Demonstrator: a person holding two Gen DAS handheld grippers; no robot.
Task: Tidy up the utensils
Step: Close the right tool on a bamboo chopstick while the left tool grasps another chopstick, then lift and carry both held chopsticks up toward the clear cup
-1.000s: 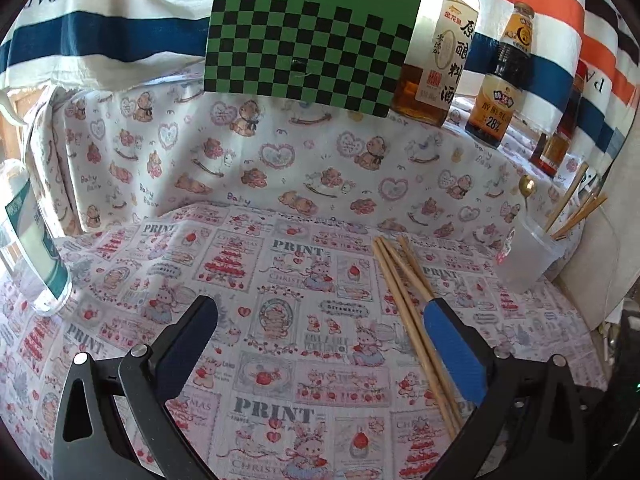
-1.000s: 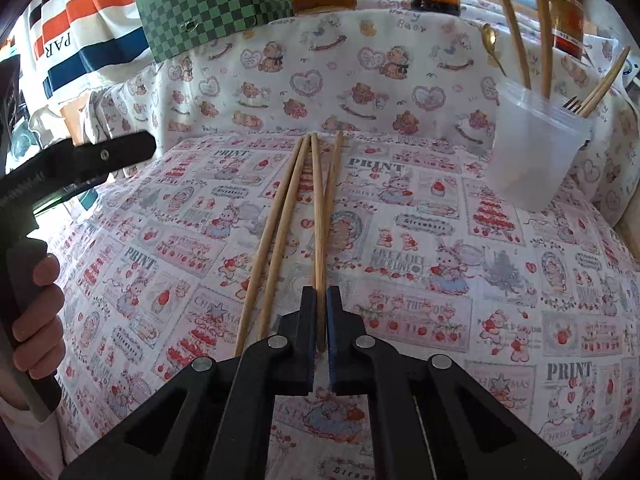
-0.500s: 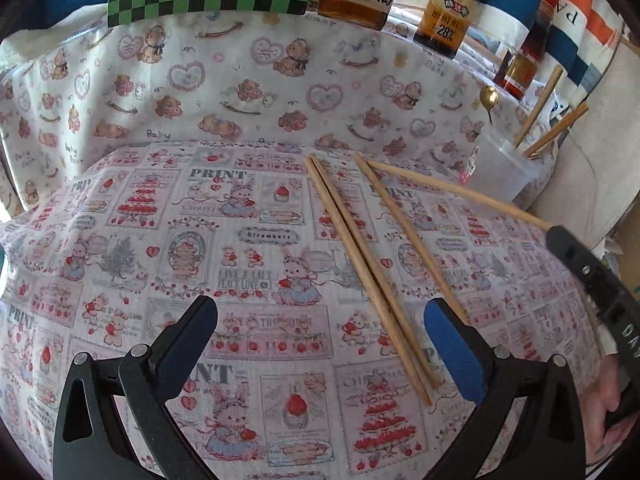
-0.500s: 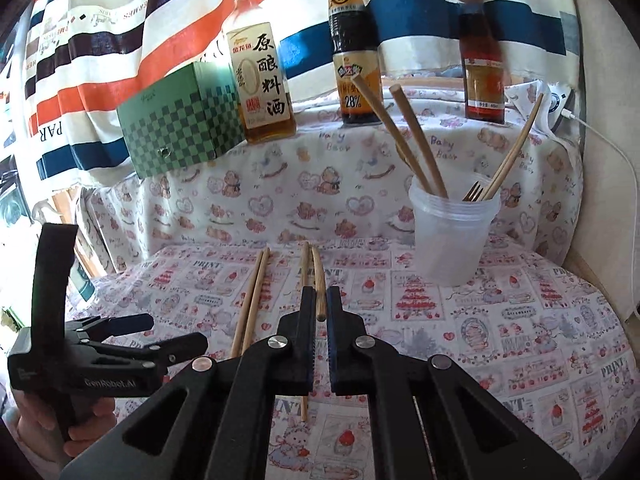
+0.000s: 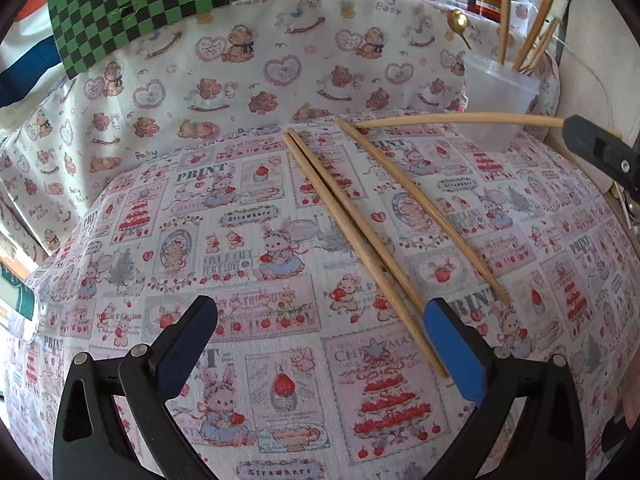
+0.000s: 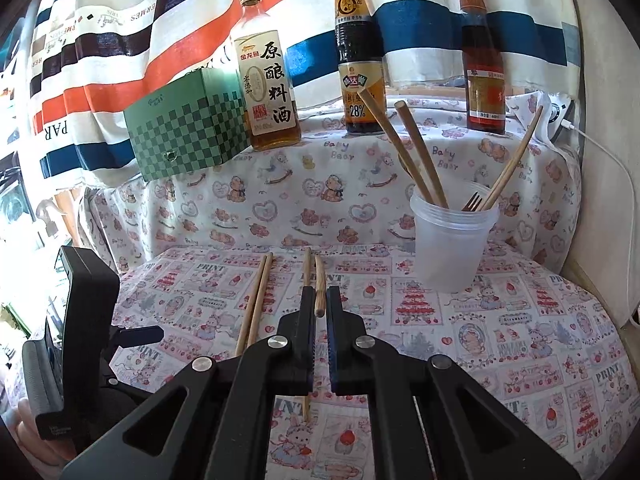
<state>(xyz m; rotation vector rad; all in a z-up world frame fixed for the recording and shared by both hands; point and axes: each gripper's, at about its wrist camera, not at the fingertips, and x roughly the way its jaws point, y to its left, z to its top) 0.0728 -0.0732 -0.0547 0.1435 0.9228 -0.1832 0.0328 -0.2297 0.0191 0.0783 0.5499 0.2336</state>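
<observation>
1. The right gripper [image 6: 319, 312] is clamped nearly closed on a single wooden chopstick [image 5: 460, 119], gripped near one end, so the stick juts out ahead of the jaws and hangs in the air above the tabletop [image 5: 248, 264].
2. The left gripper [image 5: 320, 344] has its jaws spread wide with nothing between the blue pads [image 5: 454, 354]; it points down at the printed cloth.
3. Three more chopsticks lie flat on the cloth: a pair [image 5: 352, 240] side by side and touching, and a single chopstick [image 5: 420, 212] just right of them in the left wrist view.
4. A clear plastic cup [image 6: 452, 240] stands upright at the back right of the tabletop, holding several chopsticks and a fork [image 6: 473, 202].
5. Three sauce bottles [image 6: 268, 80] and a green checkered box [image 6: 188, 132] stand on the raised ledge behind.
</observation>
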